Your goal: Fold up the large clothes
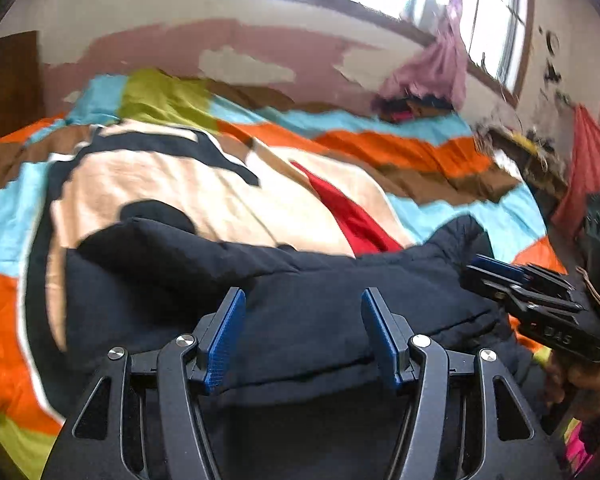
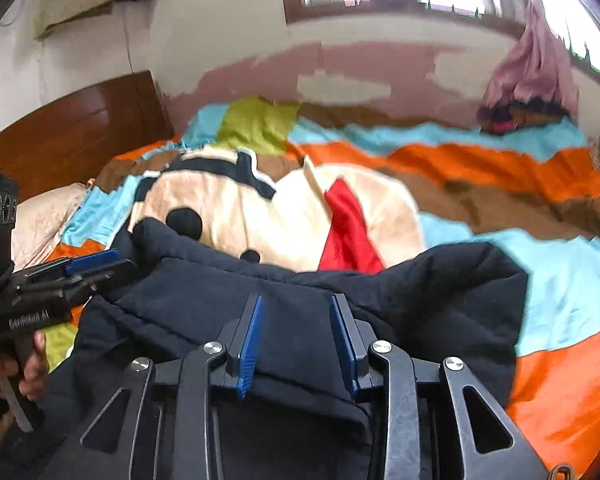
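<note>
The dark jacket (image 1: 300,292) lies on the bed (image 1: 480,208), bunched on the striped cover, and its long axis runs across, from my left side to my right side, in front of both my hand-held grippers. Behind the jacket, farther toward the wall, there is a cream blanket (image 1: 172,184) with black patches and a red piece. My left hand-held gripper (image 1: 304,336) is over the left half of the jacket; its blue pads (image 1: 224,336) stand wide apart, with the dark cloth lying under and between them, and I cannot tell if the tips touch the cloth, but nothing is pinched. My right hand-held gripper (image 2: 296,340) is over the right half of the jacket; its pads (image 2: 252,340) are nearer to each other than the left ones but there is a clear gap, and the cloth passes below this gap, so I judge it does not hold anything either. In the left view my right hand-held gripper shows side-on, just beside the right end of the jacket. Both are about equally near to the jacket, each one at its own end. For the coming move I think each must close on the near edge of the jacket, then carry it across the long axis, toward the blanket. The padded cloth is thick, so the grip must take the whole edge or it can slip.
</note>
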Tool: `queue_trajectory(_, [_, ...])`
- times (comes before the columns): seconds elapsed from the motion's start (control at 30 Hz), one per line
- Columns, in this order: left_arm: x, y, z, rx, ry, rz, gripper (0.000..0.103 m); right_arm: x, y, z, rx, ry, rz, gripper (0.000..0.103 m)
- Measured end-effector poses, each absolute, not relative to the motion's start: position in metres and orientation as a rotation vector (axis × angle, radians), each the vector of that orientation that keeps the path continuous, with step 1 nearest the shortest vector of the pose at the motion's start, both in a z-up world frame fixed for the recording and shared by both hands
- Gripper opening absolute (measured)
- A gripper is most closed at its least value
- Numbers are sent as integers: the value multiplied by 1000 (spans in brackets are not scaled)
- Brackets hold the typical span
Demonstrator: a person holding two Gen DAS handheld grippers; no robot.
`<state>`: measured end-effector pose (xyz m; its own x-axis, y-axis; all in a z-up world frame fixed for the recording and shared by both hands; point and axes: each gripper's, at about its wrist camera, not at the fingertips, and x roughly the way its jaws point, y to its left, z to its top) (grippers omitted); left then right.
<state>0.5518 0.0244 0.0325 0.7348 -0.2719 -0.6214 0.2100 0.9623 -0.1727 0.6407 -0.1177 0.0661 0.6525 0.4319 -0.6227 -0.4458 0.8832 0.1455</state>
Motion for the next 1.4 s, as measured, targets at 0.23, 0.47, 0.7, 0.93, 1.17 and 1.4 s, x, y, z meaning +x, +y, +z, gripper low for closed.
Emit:
queue_trajectory(0.23, [561,15,-23,110,766,-265,54,658,-116,17,-100,841,511,36])
queue_trajectory(0.47, [576,6,-47,168,745,-223,54,677,-106,-12,-169,834,490,36])
queue_trajectory(0.7, [584,4,-64,191,652,-183,55,688,-111,-27,-130,797,498,36])
queue_trajectory(0.93, [591,2,-71,188,623,-161,55,697,-114,-33,-89,797,510,36])
queue_trajectory(1.17, [572,9,-61,169,628,-151,59,683,-112,-26,-127,733,487,38])
queue_trajectory(1.4, [546,37,-47,-4,729,-85,84,655,-117,-7,-138,725,460,64])
